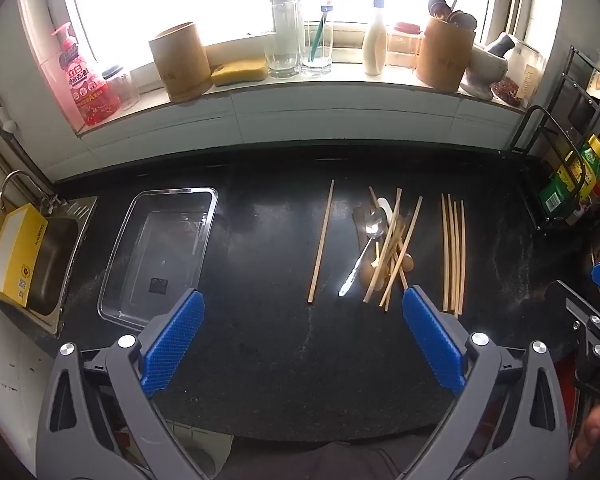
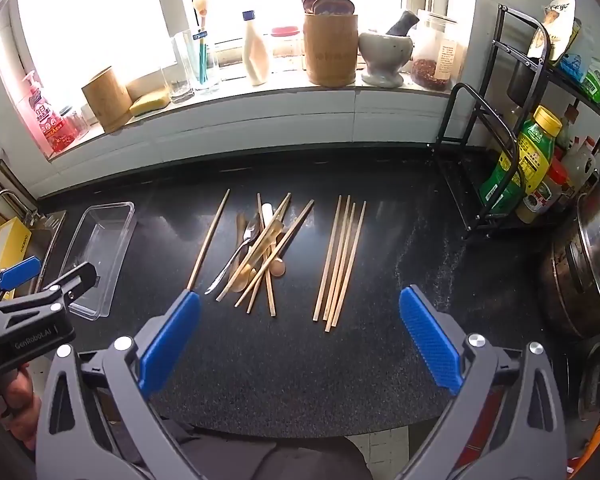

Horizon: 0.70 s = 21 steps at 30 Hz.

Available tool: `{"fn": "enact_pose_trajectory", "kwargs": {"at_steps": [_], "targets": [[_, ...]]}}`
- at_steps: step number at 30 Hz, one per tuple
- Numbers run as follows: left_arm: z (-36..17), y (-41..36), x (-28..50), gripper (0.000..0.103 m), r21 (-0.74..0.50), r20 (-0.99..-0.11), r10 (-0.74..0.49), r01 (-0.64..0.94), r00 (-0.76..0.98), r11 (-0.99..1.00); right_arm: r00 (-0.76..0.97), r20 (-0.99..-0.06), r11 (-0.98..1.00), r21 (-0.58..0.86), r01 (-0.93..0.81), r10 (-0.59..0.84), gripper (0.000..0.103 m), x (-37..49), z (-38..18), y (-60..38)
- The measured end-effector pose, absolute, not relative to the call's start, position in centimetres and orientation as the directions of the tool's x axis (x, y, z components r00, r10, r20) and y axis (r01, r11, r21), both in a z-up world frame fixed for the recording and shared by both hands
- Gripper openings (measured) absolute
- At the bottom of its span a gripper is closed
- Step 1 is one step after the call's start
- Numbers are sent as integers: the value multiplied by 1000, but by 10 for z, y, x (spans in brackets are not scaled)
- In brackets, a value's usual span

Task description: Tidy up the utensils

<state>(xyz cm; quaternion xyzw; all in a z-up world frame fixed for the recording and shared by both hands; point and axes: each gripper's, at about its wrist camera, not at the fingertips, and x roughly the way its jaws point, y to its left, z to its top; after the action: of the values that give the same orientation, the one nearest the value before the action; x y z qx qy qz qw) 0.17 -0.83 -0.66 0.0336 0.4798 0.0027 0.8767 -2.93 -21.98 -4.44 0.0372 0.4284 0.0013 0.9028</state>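
Note:
On the black counter lies a jumbled pile of utensils (image 1: 384,248) (image 2: 260,252): wooden chopsticks, a metal spoon (image 1: 364,252) (image 2: 236,256), wooden spoons and a white-handled piece. Left of the pile rests a single chopstick (image 1: 321,246) (image 2: 208,240). To its right several chopsticks lie in a neat row (image 1: 453,256) (image 2: 340,260). My left gripper (image 1: 302,308) hangs open above bare counter in front of the pile. My right gripper (image 2: 300,306) is open too, above the counter near the row's closer ends. Neither one holds anything.
A clear plastic tray (image 1: 160,256) (image 2: 100,248) stands left of the utensils, beside a steel sink (image 1: 48,264) with a yellow box. Bamboo holders (image 1: 180,62) (image 2: 330,50), glasses and bottles line the windowsill. A black rack (image 2: 512,152) and a metal pot (image 2: 592,264) stand at the right.

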Motion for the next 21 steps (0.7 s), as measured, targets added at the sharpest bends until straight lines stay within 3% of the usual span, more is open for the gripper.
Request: {"fn": "enact_pose_trajectory", "kwargs": {"at_steps": [21], "targets": [[-9,-7,3,97,42,-845,24,22,534,999,638,-769,997,75,22,43,96,-28,-42,-220]]}}
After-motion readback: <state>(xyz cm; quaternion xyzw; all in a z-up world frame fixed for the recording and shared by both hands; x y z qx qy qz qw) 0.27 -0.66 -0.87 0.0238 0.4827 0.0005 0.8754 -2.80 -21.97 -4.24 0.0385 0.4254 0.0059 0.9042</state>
